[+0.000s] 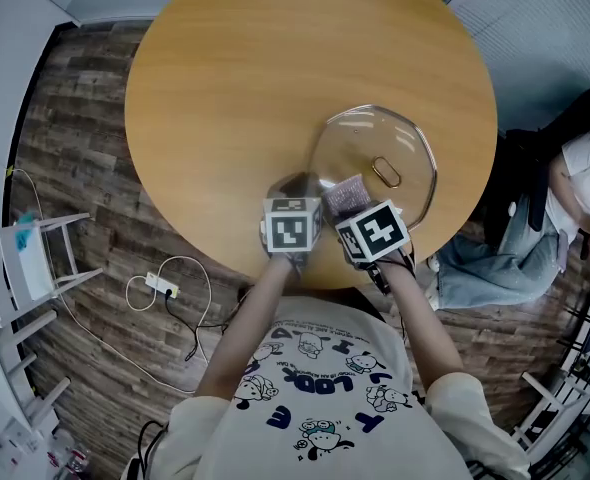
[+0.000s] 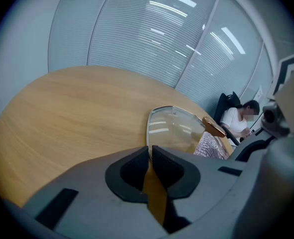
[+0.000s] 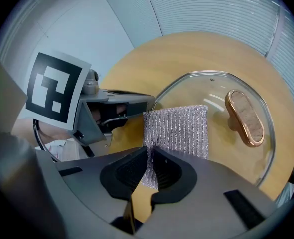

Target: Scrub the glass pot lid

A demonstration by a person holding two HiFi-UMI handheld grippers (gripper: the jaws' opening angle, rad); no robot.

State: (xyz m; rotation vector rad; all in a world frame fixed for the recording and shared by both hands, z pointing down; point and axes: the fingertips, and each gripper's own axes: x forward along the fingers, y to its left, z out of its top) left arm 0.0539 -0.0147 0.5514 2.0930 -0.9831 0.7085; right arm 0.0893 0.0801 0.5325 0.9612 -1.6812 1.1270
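Observation:
The glass pot lid (image 1: 375, 163) with a copper-coloured handle (image 1: 387, 172) sits on the round wooden table (image 1: 235, 88) near its front right edge. My left gripper (image 1: 293, 230) is shut on the lid's near rim (image 2: 149, 133), holding it tilted up. My right gripper (image 1: 360, 223) is shut on a silvery knitted scrub cloth (image 3: 177, 131), which lies against the glass (image 3: 212, 98) close to the handle (image 3: 244, 117). Both grippers sit side by side at the lid's near edge.
A seated person (image 1: 575, 183) is just right of the table. A white rack (image 1: 35, 258) and a power strip with cable (image 1: 160, 286) are on the wood floor at left. Blinds (image 2: 152, 29) line the far wall.

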